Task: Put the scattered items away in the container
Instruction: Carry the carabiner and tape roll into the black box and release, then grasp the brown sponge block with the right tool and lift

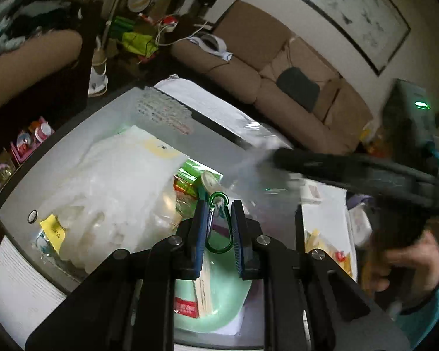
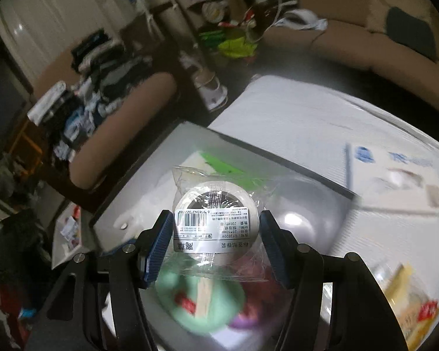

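My left gripper (image 1: 219,208) is shut on a small green carabiner (image 1: 216,228), which stands upright between the blue pads. It hangs over the grey container (image 1: 58,158), which holds a big clear plastic bag (image 1: 111,181), snack packets and a pale green bowl (image 1: 219,298). My right gripper (image 2: 216,216) is shut on a roll of tape (image 2: 219,228) sealed in a clear wrapper with a barcode label. It is also above the grey container (image 2: 149,175). In the left wrist view, the right gripper (image 1: 278,161) crosses at the right as a blur, held by a hand (image 1: 404,260).
The container rests on a white table (image 2: 292,117). A flat white packet (image 2: 395,175) and a yellow snack packet (image 2: 409,301) lie on the table to the right. A brown sofa (image 1: 278,67) stands behind, with cluttered shelves and clothes to the left.
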The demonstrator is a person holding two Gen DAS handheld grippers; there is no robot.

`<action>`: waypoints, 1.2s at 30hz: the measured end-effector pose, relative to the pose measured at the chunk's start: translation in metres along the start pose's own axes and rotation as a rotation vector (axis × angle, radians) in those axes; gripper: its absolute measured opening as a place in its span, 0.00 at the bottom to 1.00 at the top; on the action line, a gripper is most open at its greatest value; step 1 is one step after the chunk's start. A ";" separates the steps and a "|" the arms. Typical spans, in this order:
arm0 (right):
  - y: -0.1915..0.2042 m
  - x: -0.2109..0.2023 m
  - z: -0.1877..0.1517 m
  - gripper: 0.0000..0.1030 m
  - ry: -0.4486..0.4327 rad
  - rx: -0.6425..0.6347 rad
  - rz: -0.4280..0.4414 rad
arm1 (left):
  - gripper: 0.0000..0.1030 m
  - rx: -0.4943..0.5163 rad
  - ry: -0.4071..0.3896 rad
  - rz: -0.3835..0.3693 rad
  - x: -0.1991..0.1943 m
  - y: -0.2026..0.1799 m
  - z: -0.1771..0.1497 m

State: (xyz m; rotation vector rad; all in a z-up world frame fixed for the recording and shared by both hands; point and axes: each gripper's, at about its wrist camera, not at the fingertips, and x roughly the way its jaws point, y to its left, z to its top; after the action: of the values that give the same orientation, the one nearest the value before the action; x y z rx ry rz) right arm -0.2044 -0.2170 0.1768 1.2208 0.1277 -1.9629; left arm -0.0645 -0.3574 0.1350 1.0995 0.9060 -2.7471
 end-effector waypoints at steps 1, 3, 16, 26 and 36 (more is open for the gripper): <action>0.004 0.020 0.006 0.61 0.025 -0.009 -0.012 | 0.15 -0.001 -0.001 0.008 -0.001 0.006 0.001; 0.011 0.055 0.013 0.61 0.073 -0.035 -0.047 | 0.15 -0.022 -0.006 0.003 -0.001 0.017 0.006; 0.031 0.094 0.010 0.74 0.122 -0.233 -0.263 | 0.15 -0.009 0.087 0.003 0.020 0.032 -0.001; 0.013 0.000 -0.003 0.78 -0.050 -0.129 -0.153 | 0.15 0.151 0.262 -0.001 0.061 -0.018 -0.033; -0.021 -0.054 -0.046 0.78 -0.073 -0.037 -0.105 | 0.16 0.151 0.341 0.007 0.093 -0.031 -0.047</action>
State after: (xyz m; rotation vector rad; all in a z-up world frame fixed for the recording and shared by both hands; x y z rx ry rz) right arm -0.1745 -0.1499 0.1884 1.1372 0.1929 -2.0841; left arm -0.1126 -0.2913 0.0630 1.6303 0.7258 -2.7060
